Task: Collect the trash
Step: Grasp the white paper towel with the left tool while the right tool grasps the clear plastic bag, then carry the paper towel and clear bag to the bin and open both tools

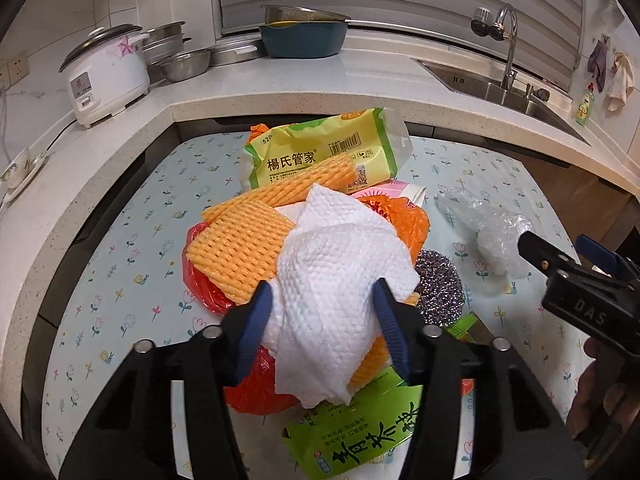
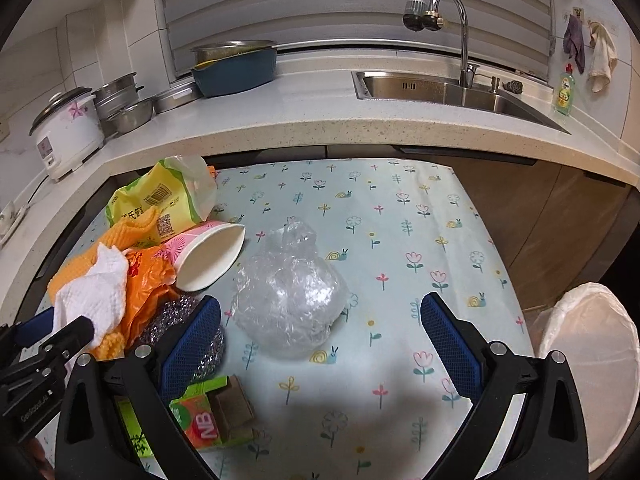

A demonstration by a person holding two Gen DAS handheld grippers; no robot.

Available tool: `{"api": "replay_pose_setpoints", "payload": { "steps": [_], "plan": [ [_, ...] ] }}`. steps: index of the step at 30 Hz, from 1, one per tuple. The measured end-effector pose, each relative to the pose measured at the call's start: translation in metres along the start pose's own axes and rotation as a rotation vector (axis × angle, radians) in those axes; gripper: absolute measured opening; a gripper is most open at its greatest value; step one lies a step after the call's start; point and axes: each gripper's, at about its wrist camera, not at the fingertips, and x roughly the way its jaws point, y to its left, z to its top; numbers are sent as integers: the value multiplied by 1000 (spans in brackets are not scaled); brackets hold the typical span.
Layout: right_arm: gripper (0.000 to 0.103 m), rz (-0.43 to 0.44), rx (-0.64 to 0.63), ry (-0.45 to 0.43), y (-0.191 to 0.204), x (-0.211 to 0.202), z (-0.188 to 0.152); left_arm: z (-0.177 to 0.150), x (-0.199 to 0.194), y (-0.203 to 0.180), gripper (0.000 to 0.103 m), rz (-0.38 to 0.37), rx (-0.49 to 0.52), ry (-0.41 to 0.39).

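Clear plastic wad [image 2: 290, 292] lies just ahead of the wide-open, empty right gripper [image 2: 320, 322] — left gripper [image 1: 324, 304] pinches the paper towel [image 1: 340, 276].

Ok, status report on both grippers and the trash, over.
Left hand-held gripper shut on crumpled white paper towel. Right hand-held gripper open, facing crumpled clear plastic bag. Nothing blocking.

Beside the paper towel [image 1: 336, 280], a yellow-green wrapper [image 1: 320, 152] is showing "楊氏管家", the right gripper's body [image 1: 592, 312] is reading "DAS", and a small carton [image 2: 200, 420] is showing "NB".
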Motion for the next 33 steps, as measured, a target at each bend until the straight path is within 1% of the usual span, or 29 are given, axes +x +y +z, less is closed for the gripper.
{"api": "replay_pose_setpoints", "payload": {
  "steps": [1, 3, 5, 7, 8, 9, 10, 13, 14, 16, 21, 24, 29, 33],
  "plan": [
    [91, 0, 0, 7, 1, 6, 1, 0, 1, 0, 31, -10, 1, 4],
    [85, 7, -4, 21, 3, 16, 2, 0, 3, 0, 15, -20, -3, 7],
    [78, 16, -8, 31, 6, 23, 1, 0, 2, 0, 8, -35, -5, 6],
    [57, 34, -10, 50, 6, 30, -1, 1, 0, -2, 7, -42, -3, -1],
    [52, 40, -8, 59, 7, 32, -1, 1, -2, -3, 6, -43, -2, -7],
    [42, 50, -3, 63, 6, 32, -3, 2, -6, -4, 6, -45, -2, -14],
    [28, 63, 3, 64, 5, 32, -3, 3, -8, -5, 6, -50, -5, -18],
    [8, 86, 18, 54, 0, 24, -3, 5, -20, -10, 5, -62, -8, -37],
    [4, 88, 16, 48, -1, 20, -3, 6, -24, -12, 5, -70, -7, -44],
    [2, 86, 12, 33, -5, 9, -3, 7, -32, -17, 5, -78, 0, -56],
    [1, 77, 21, -18, -20, -25, -6, 10, -54, -37, 5, -115, 21, -86],
    [1, 70, 39, -43, -36, -47, -9, 8, -65, -52, 5, -141, 33, -96],
    [1, 38, 76, -87, -70, -84, -16, 3, -82, -81, 5, -192, 61, -102],
    [1, 2, 112, -114, -102, -111, -26, -3, -95, -113, 5, -243, 97, -105]
  ]
}}
